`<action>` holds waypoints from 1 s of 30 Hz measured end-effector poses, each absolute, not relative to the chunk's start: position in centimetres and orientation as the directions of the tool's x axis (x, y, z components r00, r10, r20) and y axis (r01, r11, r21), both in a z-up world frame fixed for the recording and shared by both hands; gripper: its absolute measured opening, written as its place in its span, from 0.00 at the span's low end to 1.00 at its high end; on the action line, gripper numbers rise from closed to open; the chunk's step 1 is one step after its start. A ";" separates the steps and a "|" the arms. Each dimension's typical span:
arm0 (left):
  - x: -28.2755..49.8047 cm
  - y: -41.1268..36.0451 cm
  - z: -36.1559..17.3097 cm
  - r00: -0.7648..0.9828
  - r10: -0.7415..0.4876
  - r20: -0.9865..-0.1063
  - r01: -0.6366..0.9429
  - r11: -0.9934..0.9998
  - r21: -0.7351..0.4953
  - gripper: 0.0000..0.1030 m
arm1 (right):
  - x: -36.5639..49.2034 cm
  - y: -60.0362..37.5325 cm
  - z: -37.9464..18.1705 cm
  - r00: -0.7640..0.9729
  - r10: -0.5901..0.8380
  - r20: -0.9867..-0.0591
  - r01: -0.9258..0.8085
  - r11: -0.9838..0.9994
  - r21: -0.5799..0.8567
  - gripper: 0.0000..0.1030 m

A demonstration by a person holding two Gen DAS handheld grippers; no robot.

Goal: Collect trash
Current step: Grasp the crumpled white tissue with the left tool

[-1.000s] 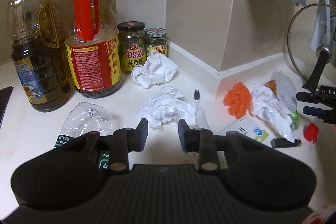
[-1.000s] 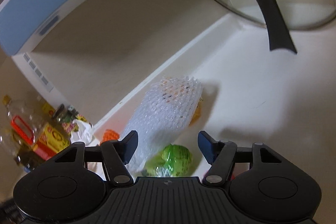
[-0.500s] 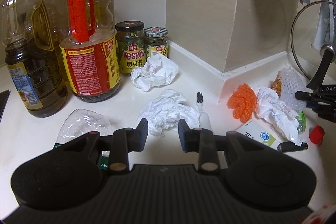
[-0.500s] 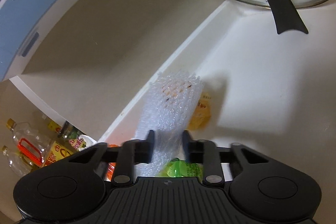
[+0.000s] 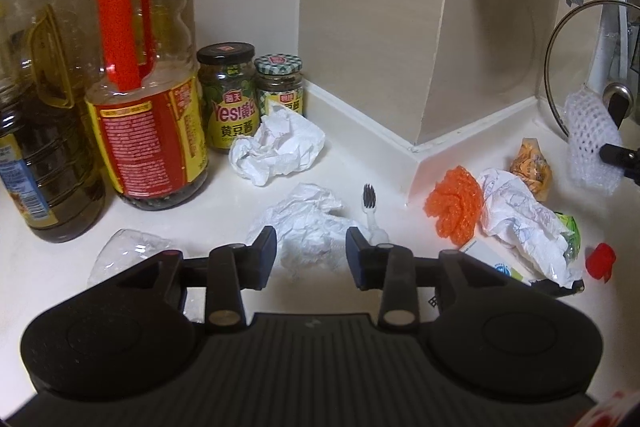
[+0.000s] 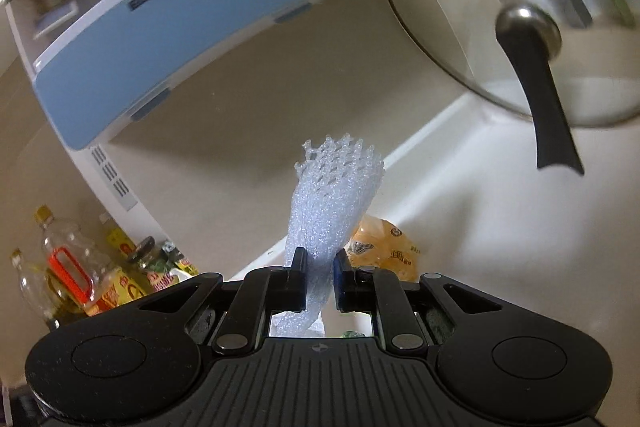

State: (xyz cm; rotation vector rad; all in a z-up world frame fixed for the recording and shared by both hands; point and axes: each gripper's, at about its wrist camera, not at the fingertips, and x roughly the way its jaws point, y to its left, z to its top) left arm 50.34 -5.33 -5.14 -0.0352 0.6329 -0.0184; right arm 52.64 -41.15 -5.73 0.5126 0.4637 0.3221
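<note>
Oddly, "Yes!" jar [image 5: 229,99] (label partly hidden) legible.

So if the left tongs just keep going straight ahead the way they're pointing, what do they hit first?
Most likely the crumpled white tissue lying on the counter straight ahead of the open left tongs; depth is hard to judge.

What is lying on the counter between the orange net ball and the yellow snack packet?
In the left wrist view, a crumpled white paper lies between the orange net ball and the yellow snack packet.
</note>
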 end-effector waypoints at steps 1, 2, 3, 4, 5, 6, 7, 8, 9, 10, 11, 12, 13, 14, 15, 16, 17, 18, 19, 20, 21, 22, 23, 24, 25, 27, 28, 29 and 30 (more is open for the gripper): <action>50.7 -5.3 -5.2 0.805 -0.031 -0.593 0.010 0.999 -0.038 0.37 | 52.4 -41.0 -5.6 0.848 0.402 -0.346 -0.184 0.834 0.520 0.13; 51.0 -5.3 -5.3 0.802 -0.034 -0.596 0.014 0.999 -0.038 0.38 | 52.1 -40.8 -5.6 0.847 0.399 -0.350 -0.187 0.842 0.506 0.13; 51.4 -5.3 -5.3 0.799 -0.036 -0.600 0.016 0.999 -0.039 0.40 | 51.9 -40.7 -5.7 0.846 0.396 -0.355 -0.189 0.848 0.496 0.13; 51.8 -5.3 -5.4 0.796 -0.037 -0.604 0.016 0.999 -0.040 0.42 | 51.6 -40.5 -5.8 0.845 0.394 -0.361 -0.190 0.853 0.486 0.13; 52.1 -5.3 -5.5 0.795 -0.036 -0.606 0.015 0.999 -0.039 0.43 | 51.4 -40.4 -5.9 0.844 0.391 -0.367 -0.190 0.858 0.477 0.13; 52.6 -5.3 -5.6 0.793 -0.034 -0.609 0.015 0.999 -0.037 0.47 | 51.1 -40.4 -6.1 0.843 0.388 -0.373 -0.188 0.862 0.471 0.13; 53.0 -5.3 -5.7 0.790 -0.031 -0.612 0.013 0.999 -0.034 0.50 | 50.9 -40.4 -6.2 0.842 0.385 -0.378 -0.186 0.864 0.467 0.13; 53.4 -5.3 -5.8 0.788 -0.028 -0.615 0.011 0.999 -0.031 0.52 | 50.8 -40.4 -6.3 0.840 0.384 -0.384 -0.183 0.866 0.465 0.13; 53.8 -5.3 -5.9 0.783 -0.024 -0.622 0.008 1.000 -0.028 0.54 | 50.6 -40.4 -6.4 0.838 0.382 -0.389 -0.181 0.868 0.462 0.13; 54.2 -5.2 -6.0 0.778 -0.019 -0.627 0.003 1.000 -0.026 0.54 | 50.4 -40.5 -6.5 0.837 0.380 -0.393 -0.180 0.871 0.458 0.13; 54.6 -5.1 -6.2 0.774 -0.016 -0.633 -0.002 1.000 -0.027 0.54 | 50.3 -40.5 -6.6 0.836 0.377 -0.399 -0.179 0.874 0.452 0.13; 55.1 -5.0 -6.3 0.769 -0.013 -0.639 -0.007 1.000 -0.029 0.54 | 50.1 -40.5 -6.6 0.835 0.374 -0.403 -0.177 0.877 0.446 0.13; 55.4 -4.9 -6.4 0.764 -0.012 -0.645 -0.011 0.999 -0.032 0.54 | 50.0 -40.5 -6.7 0.834 0.372 -0.407 -0.175 0.879 0.444 0.13; 55.8 -4.8 -6.5 0.760 -0.011 -0.650 -0.015 0.999 -0.034 0.54 | 50.0 -40.6 -6.7 0.833 0.371 -0.409 -0.173 0.879 0.445 0.13; 56.0 -4.8 -6.7 0.754 -0.008 -0.657 -0.018 0.999 -0.033 0.54 | 49.9 -40.7 -6.7 0.833 0.371 -0.411 -0.171 0.878 0.447 0.13; 56.3 -4.8 -6.9 0.748 -0.006 -0.664 -0.019 0.999 -0.032 0.54 | 49.9 -40.7 -6.7 0.832 0.371 -0.413 -0.169 0.878 0.448 0.13; 56.4 -4.7 -7.1 0.741 -0.011 -0.671 -0.017 0.999 -0.035 0.54 | 49.8 -40.8 -6.8 0.831 0.369 -0.416 -0.165 0.878 0.449 0.13; 56.5 -4.7 -7.3 0.734 -0.018 -0.679 -0.013 0.999 -0.041 0.53 | 49.7 -40.8 -6.9 0.831 0.369 -0.417 -0.163 0.877 0.451 0.13; 56.6 -4.6 -7.5 0.726 -0.025 -0.687 -0.010 0.999 -0.047 0.51 | 49.6 -40.8 -7.0 0.829 0.369 -0.420 -0.161 0.878 0.451 0.13; 56.6 -4.5 -7.7 0.718 -0.031 -0.695 -0.008 0.999 -0.053 0.48 | 49.6 -40.8 -7.0 0.828 0.368 -0.423 -0.160 0.878 0.451 0.13; 56.6 -4.5 -8.0 0.712 -0.037 -0.702 -0.007 0.998 -0.060 0.41 | 49.6 -40.7 -7.1 0.826 0.368 -0.426 -0.160 0.879 0.450 0.13; 56.5 -4.4 -8.2 0.707 -0.040 -0.706 -0.008 0.998 -0.064 0.39 | 49.6 -40.7 -7.2 0.824 0.370 -0.429 -0.159 0.878 0.451 0.13; 56.4 -4.4 -8.3 0.709 -0.040 -0.704 -0.010 0.998 -0.067 0.38 | 49.6 -40.7 -7.2 0.822 0.371 -0.433 -0.159 0.878 0.452 0.13; 56.3 -4.4 -8.4 0.710 -0.041 -0.703 -0.010 0.998 -0.069 0.36 | 49.5 -40.6 -7.3 0.820 0.372 -0.435 -0.159 0.878 0.452 0.13; 56.2 -4.3 -8.4 0.710 -0.044 -0.702 -0.009 0.997 -0.072 0.33 | 49.4 -40.5 -7.3 0.819 0.373 -0.437 -0.159 0.878 0.451 0.13; 56.0 -4.2 -8.4 0.715 -0.048 -0.697 -0.005 0.997 -0.074 0.28 | 49.3 -40.4 -7.4 0.816 0.374 -0.440 -0.161 0.879 0.450 0.13; 55.9 -4.2 -8.4 0.717 -0.048 -0.696 -0.002 0.997 -0.071 0.26 | 49.3 -40.3 -7.4 0.815 0.375 -0.442 -0.161 0.879 0.450 0.13; 55.8 -4.2 -8.4 0.719 -0.048 -0.693 0.000 0.998 -0.069 0.25 | 49.2 -40.3 -7.5 0.814 0.376 -0.443 -0.161 0.878 0.450 0.13; 55.7 -4.2 -8.3 0.721 -0.046 -0.691 -0.001 0.998 -0.067 0.22 | 49.1 -40.2 -7.5 0.813 0.377 -0.444 -0.162 0.878 0.450 0.13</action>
